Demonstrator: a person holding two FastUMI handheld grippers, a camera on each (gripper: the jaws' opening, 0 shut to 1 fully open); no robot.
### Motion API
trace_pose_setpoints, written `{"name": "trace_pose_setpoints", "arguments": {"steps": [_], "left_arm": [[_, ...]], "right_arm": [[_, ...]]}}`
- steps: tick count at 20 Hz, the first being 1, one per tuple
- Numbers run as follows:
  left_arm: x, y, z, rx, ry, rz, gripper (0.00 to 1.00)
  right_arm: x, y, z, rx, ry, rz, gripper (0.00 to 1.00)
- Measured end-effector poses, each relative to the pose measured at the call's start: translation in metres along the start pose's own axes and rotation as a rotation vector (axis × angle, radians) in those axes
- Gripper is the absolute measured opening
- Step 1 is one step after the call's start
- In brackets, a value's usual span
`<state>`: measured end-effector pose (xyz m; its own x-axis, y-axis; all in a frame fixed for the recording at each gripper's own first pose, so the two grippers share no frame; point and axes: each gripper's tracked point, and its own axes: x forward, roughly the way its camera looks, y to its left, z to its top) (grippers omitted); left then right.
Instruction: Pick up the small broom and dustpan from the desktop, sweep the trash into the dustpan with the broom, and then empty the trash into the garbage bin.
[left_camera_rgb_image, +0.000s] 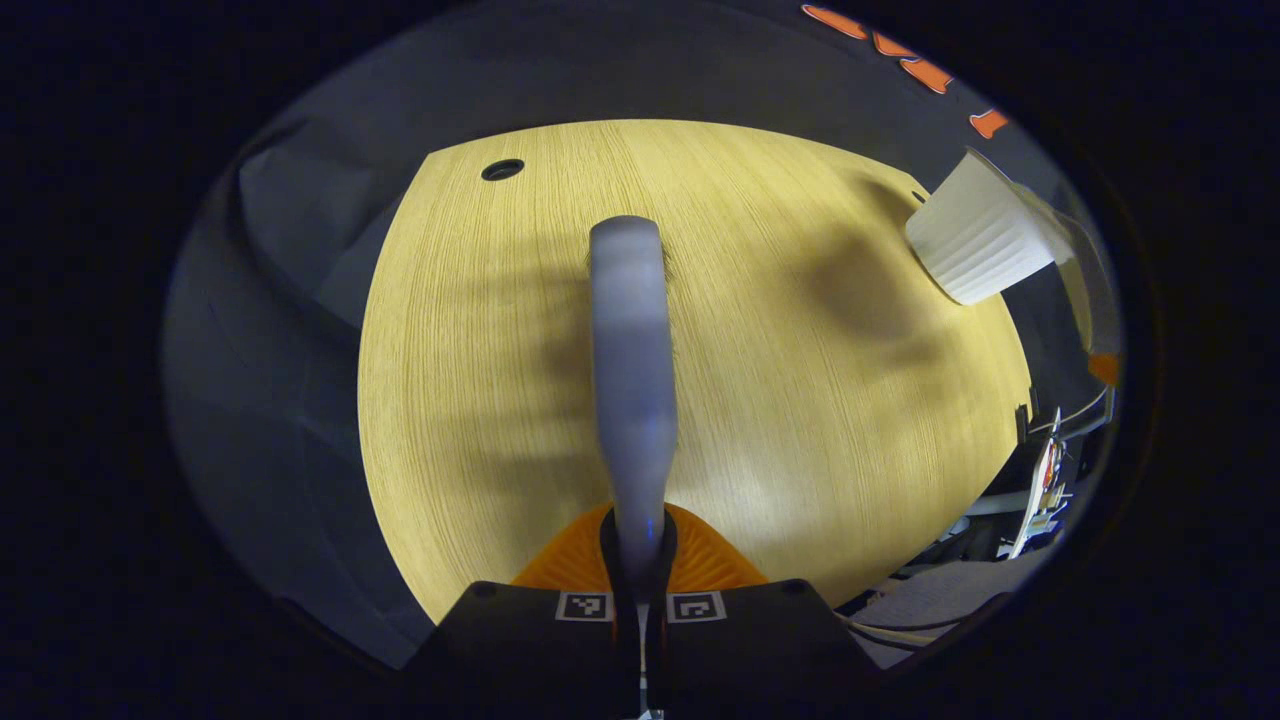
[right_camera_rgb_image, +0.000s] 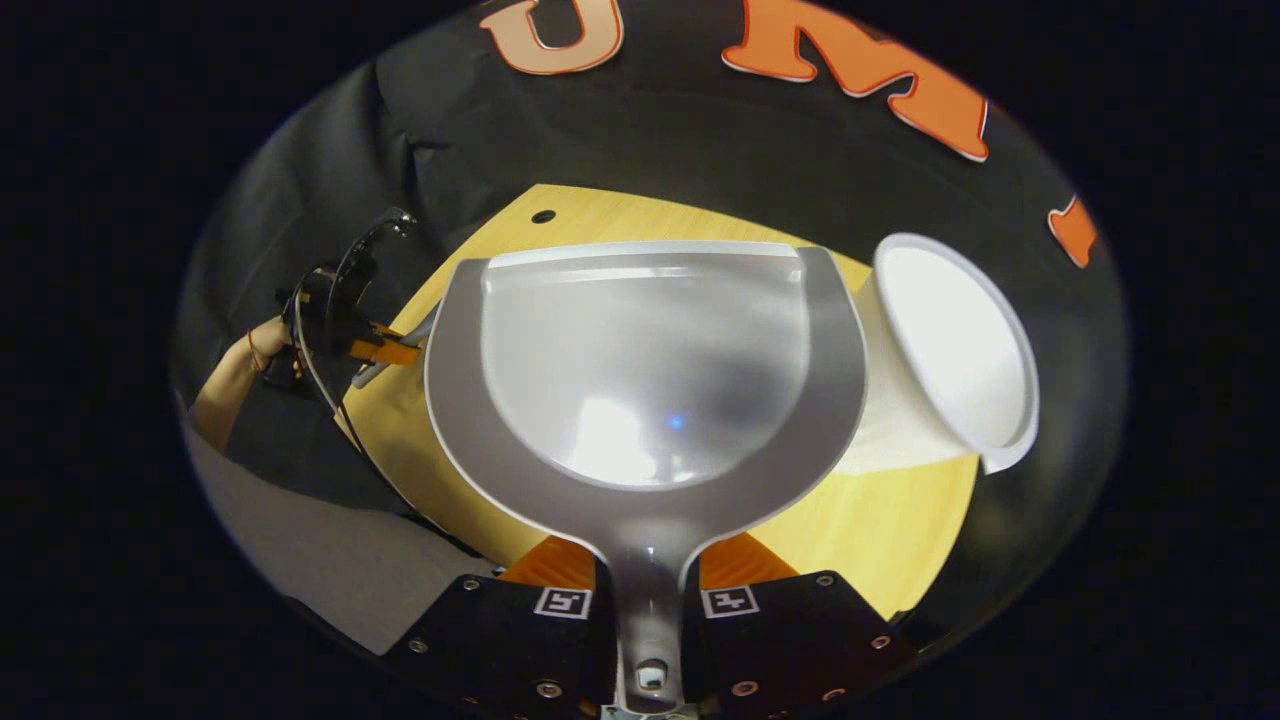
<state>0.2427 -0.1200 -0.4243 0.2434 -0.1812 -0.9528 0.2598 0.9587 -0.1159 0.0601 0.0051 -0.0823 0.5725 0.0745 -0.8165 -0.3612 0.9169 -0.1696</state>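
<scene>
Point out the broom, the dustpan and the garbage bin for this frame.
broom (left_camera_rgb_image: 630, 350), left gripper view, middle of its back.
dustpan (right_camera_rgb_image: 645, 370), right gripper view, centre of its scoop.
garbage bin (right_camera_rgb_image: 955, 340), right gripper view, inside of its tilted opening.

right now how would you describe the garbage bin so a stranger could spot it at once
Start at the round wooden table. At its far right edge, beside the grey dustpan, is the garbage bin: a white, flared, cup-shaped container. It is the one white thing there, with faint ribs on its outside.
</scene>
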Motion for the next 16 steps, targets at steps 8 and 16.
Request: {"name": "trace_pose_setpoints", "arguments": {"steps": [8,16], "left_arm": [[0.003,0.004,0.001,-0.058,0.029,0.059,0.06],[-0.014,0.035,0.026,-0.069,0.043,0.099,0.16]], "right_arm": [[0.111,0.017,-0.030,0.197,0.104,-0.060,0.26],[0.151,0.019,-0.039,0.259,0.178,-0.067,0.29]]}}
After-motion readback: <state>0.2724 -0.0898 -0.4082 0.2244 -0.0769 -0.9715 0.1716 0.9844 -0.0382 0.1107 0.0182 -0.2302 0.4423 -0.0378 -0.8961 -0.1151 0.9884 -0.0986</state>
